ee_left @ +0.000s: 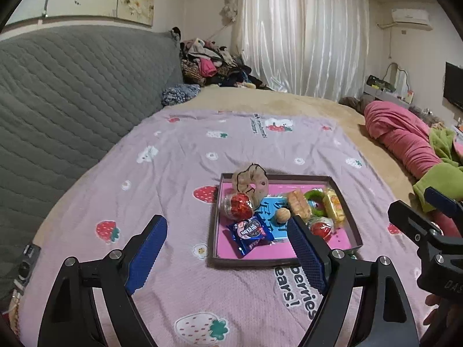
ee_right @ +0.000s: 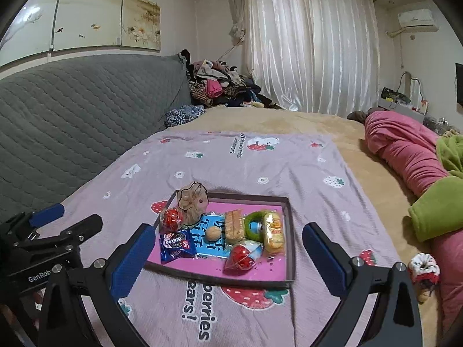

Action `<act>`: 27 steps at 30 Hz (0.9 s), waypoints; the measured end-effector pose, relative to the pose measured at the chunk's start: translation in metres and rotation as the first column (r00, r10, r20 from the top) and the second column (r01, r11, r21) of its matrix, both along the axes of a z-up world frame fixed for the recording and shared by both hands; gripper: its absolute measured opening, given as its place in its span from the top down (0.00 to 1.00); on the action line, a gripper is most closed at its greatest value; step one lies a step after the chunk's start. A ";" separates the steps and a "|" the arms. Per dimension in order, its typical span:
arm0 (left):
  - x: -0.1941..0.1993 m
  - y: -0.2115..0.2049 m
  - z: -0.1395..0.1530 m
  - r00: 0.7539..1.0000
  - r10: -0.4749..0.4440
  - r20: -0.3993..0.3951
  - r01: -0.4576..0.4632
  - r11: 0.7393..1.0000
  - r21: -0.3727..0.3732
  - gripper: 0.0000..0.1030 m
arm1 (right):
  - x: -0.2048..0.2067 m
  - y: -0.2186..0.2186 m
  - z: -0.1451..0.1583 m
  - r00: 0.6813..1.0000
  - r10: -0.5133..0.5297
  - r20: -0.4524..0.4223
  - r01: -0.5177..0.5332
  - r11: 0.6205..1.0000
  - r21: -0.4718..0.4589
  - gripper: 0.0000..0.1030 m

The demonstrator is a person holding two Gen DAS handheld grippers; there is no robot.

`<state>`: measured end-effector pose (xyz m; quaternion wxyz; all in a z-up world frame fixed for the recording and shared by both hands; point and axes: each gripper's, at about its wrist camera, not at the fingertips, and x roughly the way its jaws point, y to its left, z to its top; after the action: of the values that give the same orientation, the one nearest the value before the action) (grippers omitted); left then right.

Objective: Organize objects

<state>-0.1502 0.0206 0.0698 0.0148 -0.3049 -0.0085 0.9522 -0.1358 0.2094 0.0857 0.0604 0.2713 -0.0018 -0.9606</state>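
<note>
- The left gripper (ee_left: 228, 248) hangs above the bed with its blue pads spread wide and nothing between them.
- The right gripper (ee_right: 228, 256) is likewise spread wide and empty; the tray shows through the gap between its pads.
- A shallow tray (ee_right: 290, 231) with a pink floor lies on a lilac strawberry-print blanket (ee_right: 260, 159) on the bed.
- In the tray: a blue biscuit packet (ee_right: 177, 244) at the near left, a walnut (ee_right: 214, 233) on a blue card (ee_right: 212, 241), and a wrapped pastry (ee_right: 233, 225) beside it.
- A green ring (ee_right: 254, 225) lies between the pastry and a yellow wrapped cake (ee_right: 273, 231).
- Two red-wrapped sweets: one (ee_right: 172, 218) at the far left, one (ee_right: 241, 257) near the front edge.
- A beige scrunchie (ee_right: 192, 204) leans on the tray's far left corner; whether it rests on the rim is hard to tell.
- A small white and red object (ee_right: 424, 269) lies off the blanket to the right, well apart from the tray.
- A pink quilt (ee_right: 405, 147) and a green blanket (ee_right: 437, 214) are bunched at the right.
</note>
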 end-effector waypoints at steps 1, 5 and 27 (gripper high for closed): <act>0.004 0.001 0.004 1.000 -0.002 -0.003 0.002 1.000 -0.006 0.17 | 0.004 0.001 0.003 1.000 -0.003 -0.004 0.003 1.000 0.002 0.00; 0.021 0.001 0.016 1.000 0.000 -0.012 0.000 1.000 -0.016 0.17 | 0.018 0.004 0.015 1.000 -0.011 -0.022 0.011 1.000 0.005 0.00; 0.094 0.000 0.017 0.999 -0.018 -0.034 0.018 1.000 0.012 0.17 | 0.090 0.014 0.023 0.999 -0.037 -0.038 0.039 0.997 0.060 0.00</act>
<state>-0.0567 0.0205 0.0870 0.0253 -0.2889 -0.0115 0.9570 -0.0460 0.2234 0.1084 0.0337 0.2551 0.0235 -0.9660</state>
